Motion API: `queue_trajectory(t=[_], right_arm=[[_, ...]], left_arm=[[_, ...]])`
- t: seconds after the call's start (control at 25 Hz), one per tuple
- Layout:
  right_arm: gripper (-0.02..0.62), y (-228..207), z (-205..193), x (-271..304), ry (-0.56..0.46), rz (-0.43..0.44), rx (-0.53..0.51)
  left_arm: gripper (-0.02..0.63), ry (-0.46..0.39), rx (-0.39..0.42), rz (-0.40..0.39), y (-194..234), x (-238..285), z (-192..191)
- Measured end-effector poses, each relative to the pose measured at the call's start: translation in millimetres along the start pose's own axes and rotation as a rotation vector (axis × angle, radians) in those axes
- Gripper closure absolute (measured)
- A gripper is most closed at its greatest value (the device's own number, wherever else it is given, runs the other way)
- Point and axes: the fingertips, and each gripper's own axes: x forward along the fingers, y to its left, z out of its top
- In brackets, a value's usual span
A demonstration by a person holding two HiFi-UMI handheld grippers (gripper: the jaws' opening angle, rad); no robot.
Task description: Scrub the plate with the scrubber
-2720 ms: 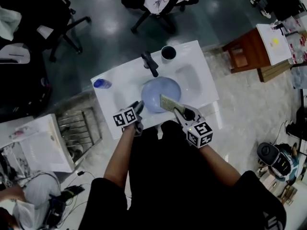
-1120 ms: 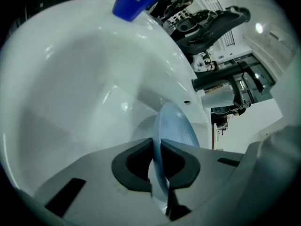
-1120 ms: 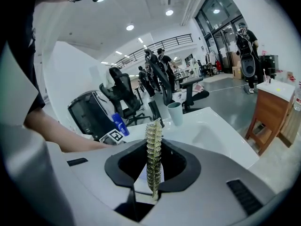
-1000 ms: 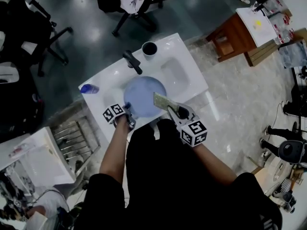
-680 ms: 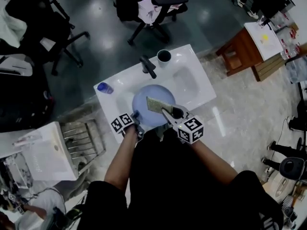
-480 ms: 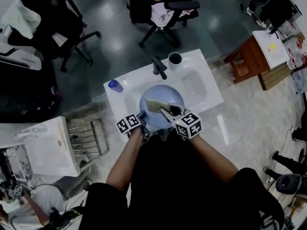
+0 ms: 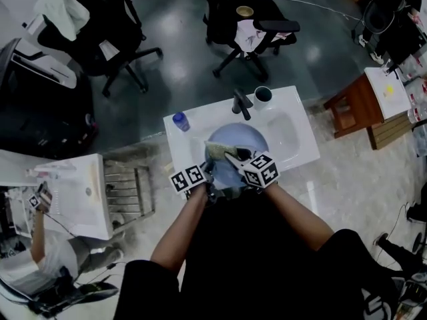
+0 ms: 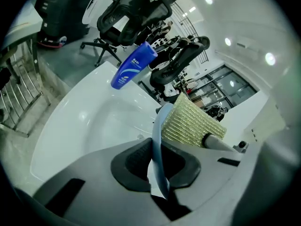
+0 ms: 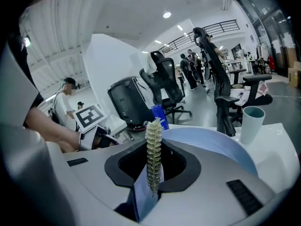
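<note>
A pale blue plate (image 7: 241, 145) sits tilted in the white sink (image 7: 293, 135). My left gripper (image 7: 209, 170) is shut on the plate's near left rim. In the left gripper view the plate (image 8: 156, 135) runs edge-on between the pads of the left gripper (image 8: 157, 161). My right gripper (image 7: 235, 156) is shut on a yellow-green scrubber (image 7: 217, 151), whose flat face lies against the plate's left part. In the right gripper view the scrubber (image 9: 153, 145) stands edge-on in the right gripper (image 9: 153, 166), with the plate (image 9: 216, 142) right behind it.
A dark faucet (image 7: 241, 103) and a cup (image 7: 263, 95) stand at the sink's far edge. A blue bottle (image 7: 179, 121) is at its far left corner. A wire rack (image 7: 127, 189) is left of the sink, and office chairs (image 7: 250, 25) stand beyond it.
The right gripper has carried the scrubber from the plate's right rim across to its left part. The left gripper keeps its hold on the rim. The head view has shifted.
</note>
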Motion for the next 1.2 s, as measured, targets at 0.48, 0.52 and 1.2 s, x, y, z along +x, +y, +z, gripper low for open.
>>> queue_trajectory(t=[0.48,0.52,1.2], right_arm=[[0.532,-24.1,10.4,20.4,0.048,-0.128,-0.273],[0.532,-26.1,11.1,21.7,0.052,-0.145,-0.292],[0.528,-49.5,21.3,31.7,0.061,-0.272,-0.460]], left_arm=[[0.586,0.012,0.055,-0.041,-18.9,-4.4,-4.9],[0.586,0.018,0.061,-0.044,-21.7,-4.7,-6.3],[0.578,0.047,0.067,-0.076,-35.9,-5.7,-14.2]])
